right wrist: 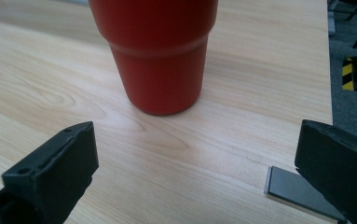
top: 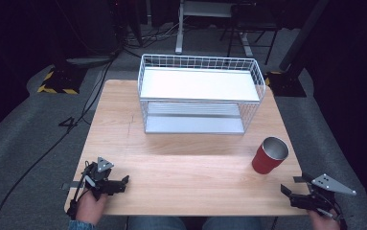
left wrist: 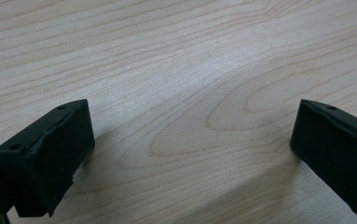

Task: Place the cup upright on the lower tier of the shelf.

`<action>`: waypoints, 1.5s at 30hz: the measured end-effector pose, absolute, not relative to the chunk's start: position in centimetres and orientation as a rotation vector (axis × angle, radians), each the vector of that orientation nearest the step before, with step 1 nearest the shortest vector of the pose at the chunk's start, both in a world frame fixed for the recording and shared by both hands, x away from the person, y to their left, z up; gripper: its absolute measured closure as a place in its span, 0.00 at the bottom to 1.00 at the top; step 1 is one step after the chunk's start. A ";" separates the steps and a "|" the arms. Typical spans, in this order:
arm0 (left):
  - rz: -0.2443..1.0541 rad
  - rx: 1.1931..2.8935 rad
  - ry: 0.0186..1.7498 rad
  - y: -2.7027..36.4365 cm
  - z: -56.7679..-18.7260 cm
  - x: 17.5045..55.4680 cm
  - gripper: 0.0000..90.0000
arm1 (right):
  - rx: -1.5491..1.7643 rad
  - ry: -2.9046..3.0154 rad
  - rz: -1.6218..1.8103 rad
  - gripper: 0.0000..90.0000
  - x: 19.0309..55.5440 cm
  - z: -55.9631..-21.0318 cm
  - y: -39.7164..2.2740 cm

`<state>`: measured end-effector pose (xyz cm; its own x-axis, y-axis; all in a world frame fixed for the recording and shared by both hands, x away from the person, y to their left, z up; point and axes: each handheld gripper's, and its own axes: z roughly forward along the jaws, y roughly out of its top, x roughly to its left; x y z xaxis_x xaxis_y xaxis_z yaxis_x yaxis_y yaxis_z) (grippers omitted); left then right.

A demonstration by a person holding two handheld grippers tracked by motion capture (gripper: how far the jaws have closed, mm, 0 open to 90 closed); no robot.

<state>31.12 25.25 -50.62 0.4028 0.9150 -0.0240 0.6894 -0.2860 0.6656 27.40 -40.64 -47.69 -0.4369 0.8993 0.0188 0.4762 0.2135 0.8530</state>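
Though near edge, cup (top: pixel 269 155) unobstructed

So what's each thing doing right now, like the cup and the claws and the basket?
Red cup: upright on the table, open top, nothing visible inside.
Wire basket: standing on the table, both shelves bare.
Left claw: open, holding nothing, low over the wood.
Right claw: open, holding nothing, pointed at the cup, not touching it.

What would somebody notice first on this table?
Probably the red cup, standing upright near the table's right edge, just ahead of the open right gripper. Next, the big white wire rack at the far side.
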 end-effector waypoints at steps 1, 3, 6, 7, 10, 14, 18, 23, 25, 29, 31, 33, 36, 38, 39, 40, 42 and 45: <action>0.491 2.064 1.362 25.2 -50.6 31.1 0.00 | 1.270 1.983 1.165 0.00 27.2 -47.4 -40.6; 0.494 2.064 1.362 25.3 -50.6 31.1 0.00 | 1.271 1.973 1.176 0.00 27.1 -47.3 -40.5; 0.494 2.067 1.358 25.3 -50.6 31.1 0.00 | 1.267 1.941 1.204 0.00 26.7 -46.9 -40.3; 0.494 2.064 1.362 25.3 -50.6 31.1 0.00 | 1.261 1.928 1.217 0.00 26.7 -46.7 -40.3; 0.496 2.063 1.364 25.3 -50.6 31.0 0.00 | 1.262 1.890 1.250 0.00 26.4 -46.3 -40.0; 0.495 2.063 1.365 25.3 -50.6 31.0 0.00 | 1.263 1.860 1.264 0.00 26.0 -45.9 -39.5; 0.494 2.064 1.365 25.3 -50.6 31.0 0.00 | 1.245 1.858 1.264 0.00 25.9 -45.7 -38.8; 0.496 2.065 1.364 25.3 -50.6 31.0 0.00 | 1.237 1.845 1.264 0.00 26.4 -45.3 -37.9; 0.495 2.065 1.364 25.3 -50.6 31.0 0.00 | 1.224 1.845 1.254 0.00 26.8 -45.2 -37.4; 0.494 2.063 1.365 25.2 -50.6 31.0 0.00 | 1.217 1.841 1.222 0.00 27.6 -45.1 -36.6; 0.495 2.065 1.364 25.3 -50.6 31.0 0.00 | 1.211 1.833 1.229 0.00 27.9 -44.9 -36.3; 0.493 2.064 1.366 25.3 -50.6 31.0 0.00 | 1.220 1.821 1.236 0.00 28.3 -44.8 -36.0; 0.494 2.064 1.365 25.3 -50.6 31.0 0.00 | 1.211 1.829 1.243 0.00 29.0 -44.8 -35.5; 0.494 2.064 1.365 25.3 -50.6 31.0 0.00 | 1.208 1.830 1.240 0.00 29.3 -44.9 -35.2; 0.494 2.060 1.366 25.2 -50.6 31.0 0.00 | 1.212 1.830 1.236 0.00 29.5 -45.0 -35.1; 0.494 2.064 1.365 25.3 -50.6 31.0 0.00 | 1.218 1.830 1.233 0.00 29.8 -45.1 -35.0; 0.494 2.062 1.366 25.2 -50.6 31.0 0.00 | 1.227 1.828 1.228 0.00 30.4 -45.3 -34.8; 0.495 2.062 1.365 25.3 -50.6 31.0 0.00 | 1.235 1.833 1.215 0.00 31.2 -45.7 -34.6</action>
